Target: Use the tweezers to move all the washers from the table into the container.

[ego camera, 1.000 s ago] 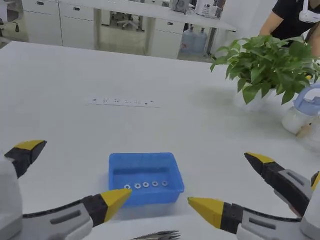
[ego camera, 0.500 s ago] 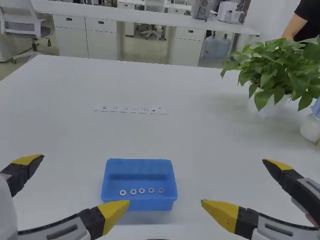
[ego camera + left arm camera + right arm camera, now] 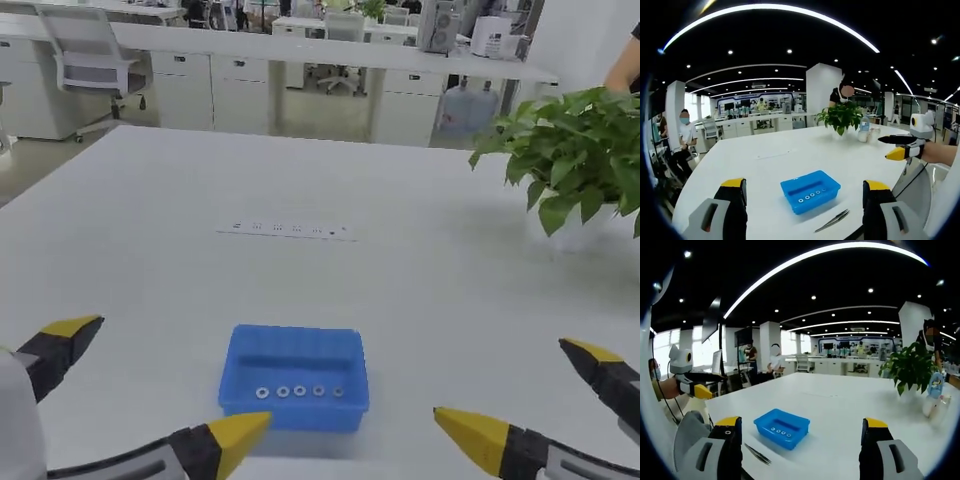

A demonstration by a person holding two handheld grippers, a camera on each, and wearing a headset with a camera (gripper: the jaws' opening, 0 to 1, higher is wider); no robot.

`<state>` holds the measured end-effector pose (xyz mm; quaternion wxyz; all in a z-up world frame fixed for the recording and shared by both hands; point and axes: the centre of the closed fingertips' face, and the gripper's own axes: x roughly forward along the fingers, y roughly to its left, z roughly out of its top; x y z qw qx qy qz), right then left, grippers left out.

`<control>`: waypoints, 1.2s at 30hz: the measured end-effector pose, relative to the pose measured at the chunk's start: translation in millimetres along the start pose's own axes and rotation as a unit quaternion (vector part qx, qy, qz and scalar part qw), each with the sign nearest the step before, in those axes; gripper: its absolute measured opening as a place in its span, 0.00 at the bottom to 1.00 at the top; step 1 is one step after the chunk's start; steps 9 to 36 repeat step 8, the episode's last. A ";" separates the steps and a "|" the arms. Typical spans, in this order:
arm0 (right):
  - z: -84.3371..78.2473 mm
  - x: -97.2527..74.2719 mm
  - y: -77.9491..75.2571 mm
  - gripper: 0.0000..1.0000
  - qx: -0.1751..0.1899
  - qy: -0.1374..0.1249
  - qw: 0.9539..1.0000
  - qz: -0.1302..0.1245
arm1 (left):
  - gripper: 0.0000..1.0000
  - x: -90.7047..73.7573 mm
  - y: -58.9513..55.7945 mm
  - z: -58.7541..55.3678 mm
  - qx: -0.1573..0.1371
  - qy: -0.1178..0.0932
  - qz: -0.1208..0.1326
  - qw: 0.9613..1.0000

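White table (image 3: pixel 420 260) bears the work. Left gripper (image 3: pixel 170 375) and right gripper (image 3: pixel 502 378) hover over its near edge, jaws wide apart, holding nothing. Blue container (image 3: pixel 294 377) sits between them. Tweezers (image 3: pixel 832 220) lie on the table near the container's near side. Five washers (image 3: pixel 299 391) lie in a row inside the container.

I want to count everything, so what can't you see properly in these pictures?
Washers, head view: tiny rings in the container; any stacked ones too small to tell.
Tweezers, left gripper view: tips too small to make out.
Plant, head view: cut off by the right edge.
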<state>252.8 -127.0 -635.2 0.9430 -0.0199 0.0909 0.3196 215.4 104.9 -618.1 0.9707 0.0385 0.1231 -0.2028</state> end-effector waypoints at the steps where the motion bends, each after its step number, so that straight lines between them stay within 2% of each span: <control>1: 0.1 0.2 1.1 0.99 -0.002 0.002 1.000 0.000 | 0.99 0.4 0.4 -0.6 -0.001 0.001 0.000 1.000; 5: 6.3 -0.2 -2.6 0.99 -0.003 -0.007 1.000 -0.001 | 0.99 4.9 5.2 1.8 -0.011 -0.001 0.003 1.000; 8: 8.5 -3.6 -8.3 0.99 -0.001 -0.012 1.000 -0.016 | 0.99 11.1 5.8 7.0 -0.017 -0.009 -0.006 1.000; 36: 8.5 -3.6 -8.3 0.99 -0.001 -0.012 1.000 -0.016 | 0.99 11.1 5.8 7.0 -0.017 -0.009 -0.006 1.000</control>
